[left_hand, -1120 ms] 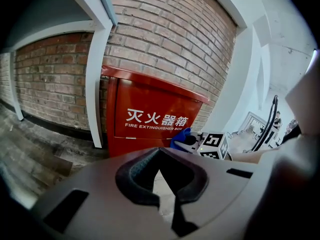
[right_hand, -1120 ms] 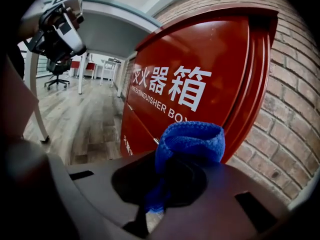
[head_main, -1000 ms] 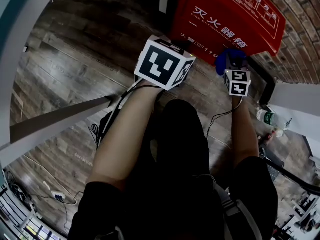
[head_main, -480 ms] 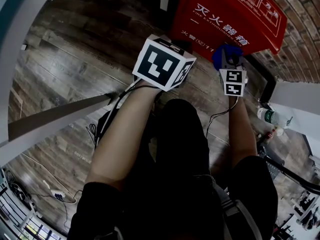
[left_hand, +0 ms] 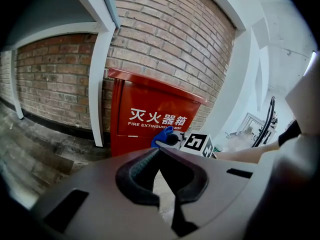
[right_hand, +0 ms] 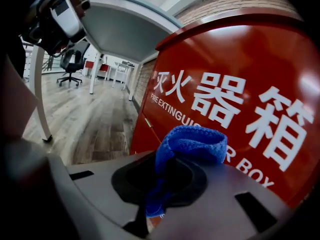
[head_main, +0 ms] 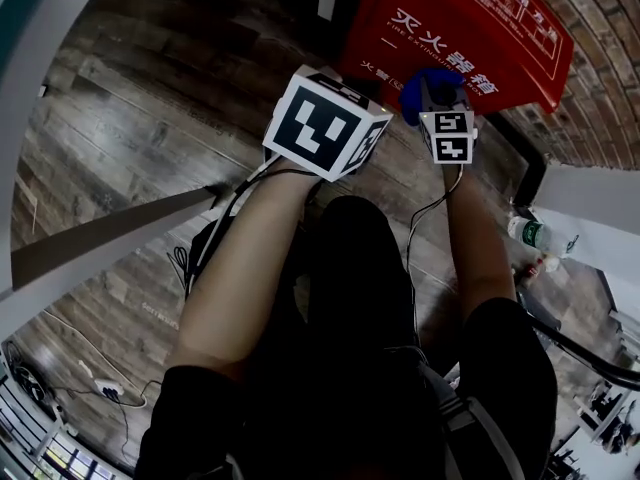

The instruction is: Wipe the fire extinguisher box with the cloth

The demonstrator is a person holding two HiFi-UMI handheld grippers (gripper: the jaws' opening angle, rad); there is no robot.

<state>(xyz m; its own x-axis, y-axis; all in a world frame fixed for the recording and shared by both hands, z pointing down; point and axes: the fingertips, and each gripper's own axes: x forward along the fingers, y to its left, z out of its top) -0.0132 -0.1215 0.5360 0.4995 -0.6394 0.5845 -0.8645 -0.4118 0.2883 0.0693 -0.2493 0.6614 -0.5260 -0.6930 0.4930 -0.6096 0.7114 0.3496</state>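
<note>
The right gripper [right_hand: 161, 196] is clamped hard on a blue cloth [right_hand: 192, 146]. The jaws pinch the bunched middle, and a fat folded wad pokes out past their tips. That wad sits right up against the red front of the box [right_hand: 240, 84], low down by the end of the white lettering. I can't say for certain that it touches.

I'd guess the cloth is light, soft and floppy, with a knitted pile that gives under pressure. Holding it by the bunch, as here, leaves the padded fold free to do the rubbing. The box looks like stiff painted metal, glossy and slick, so the cloth should slide easily. The door seam at the left edge might catch it.

The left gripper [left_hand: 160, 154] hangs back from the box front, its jaw tips met with nothing between them.

The box stands on the floor [head_main: 150, 98], dark wooden planks, with its back to a brick wall [left_hand: 165, 34]. A white post [left_hand: 100, 84] rises just beside its left edge. A bottle [head_main: 535, 236] lies on the floor off to the person's right, and an office chair [right_hand: 72, 64] stands well away down the room.
</note>
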